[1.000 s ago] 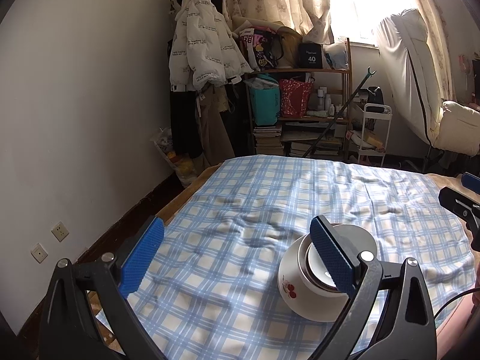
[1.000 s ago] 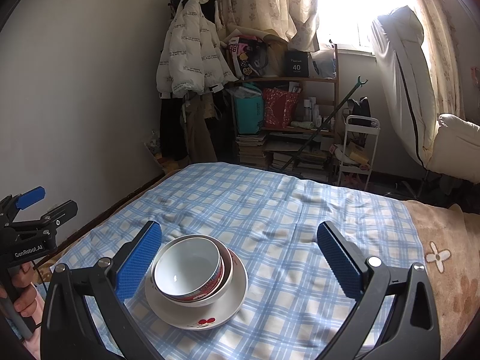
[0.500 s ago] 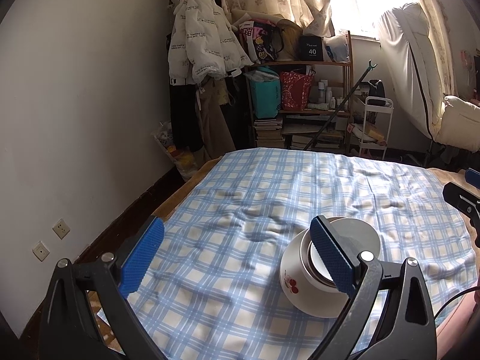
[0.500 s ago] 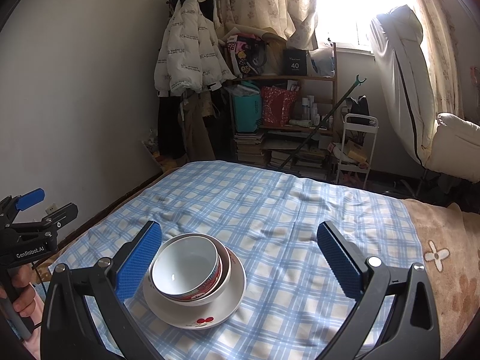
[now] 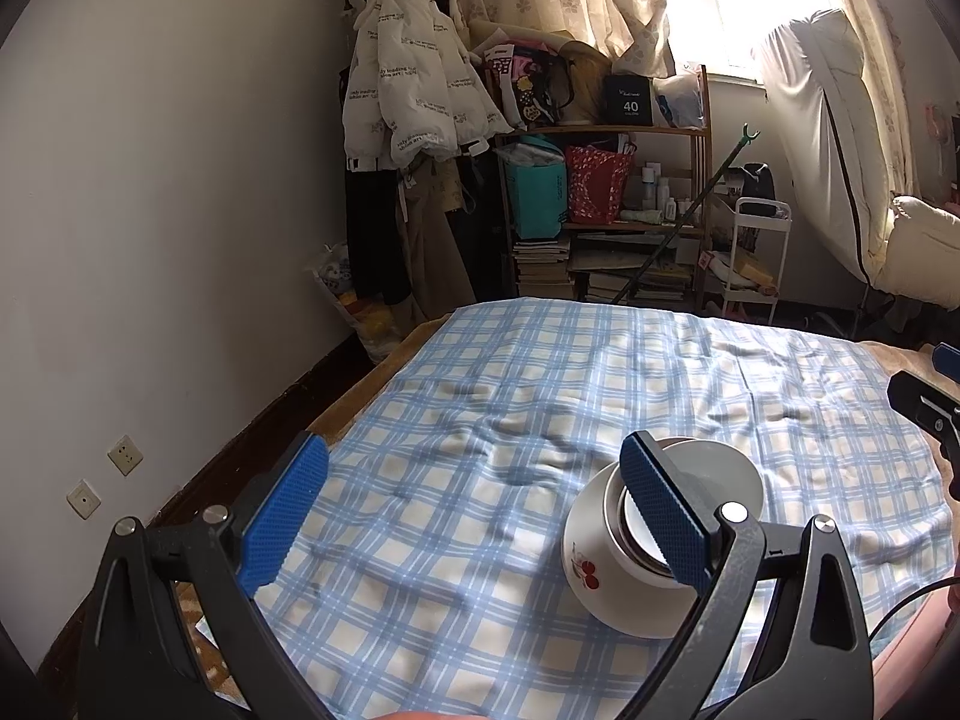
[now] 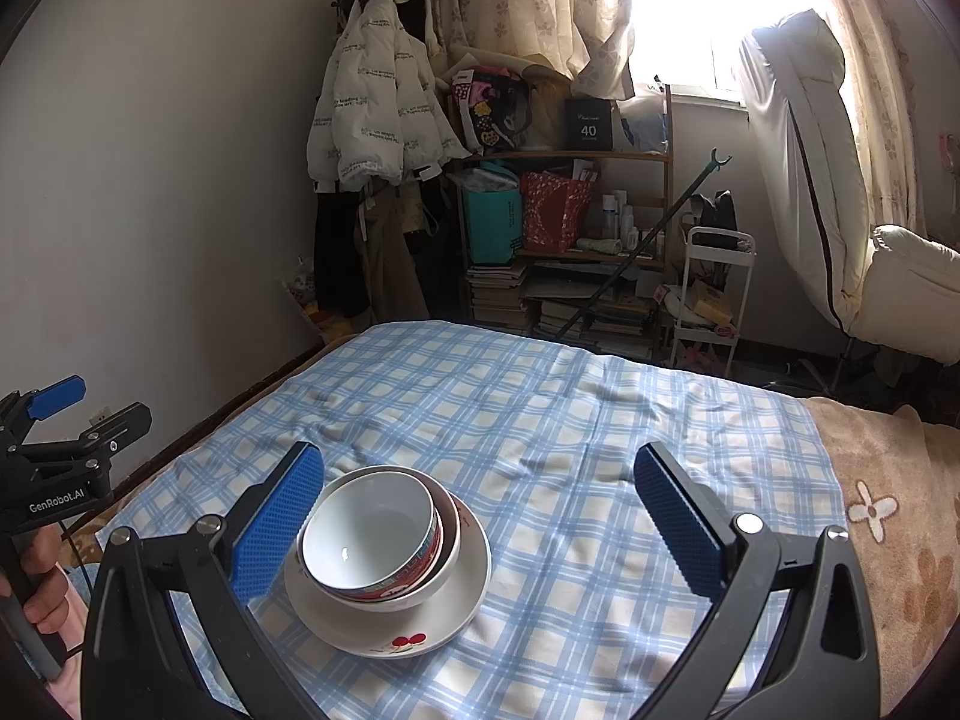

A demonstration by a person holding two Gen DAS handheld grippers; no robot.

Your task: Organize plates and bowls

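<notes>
L gripper (image 5: pixel 474 507) hangs over the blue-check cloth (image 5: pixel 480 432), jaws wide apart, nothing between them. Its blue pads (image 5: pixel 282 516) frame bare cloth, left of the stack; the right pad overlaps the stack in left wrist view, but contact can't be told. In right wrist view the L gripper (image 6: pixel 57 420) shows at the far left edge, left of the stack and well apart from it, a hand (image 6: pixel 42 582) on its grip.

Stack sits on the cloth, near its front edge: plate (image 6: pixel 444 612) w/ red cherry print at the bottom, a larger bowl (image 6: pixel 447 534) on it, a smaller bowl (image 6: pixel 372 534) w/ a red-patterned outside nested inside, tilted a bit. Small bowl's white inside looks empty. In left wrist view the same plate (image 5: pixel 585 564) is partly hidden by the pad.

R gripper (image 6: pixel 480 516) hovers w/ jaws wide apart, holding nothing. Its left pad (image 6: pixel 276 525) is just beside the bowls' left rim; touching or not, can't tell. Its right pad is right of the stack, well apart, over cloth. In left wrist view the R gripper's tip (image 5: pixel 927 405) pokes in right of the stack.

Behind the stack, past the cloth's far edge: white jacket (image 6: pixel 372 120) hanging, cluttered shelf (image 6: pixel 564 210), curtains (image 6: pixel 528 6).
</notes>
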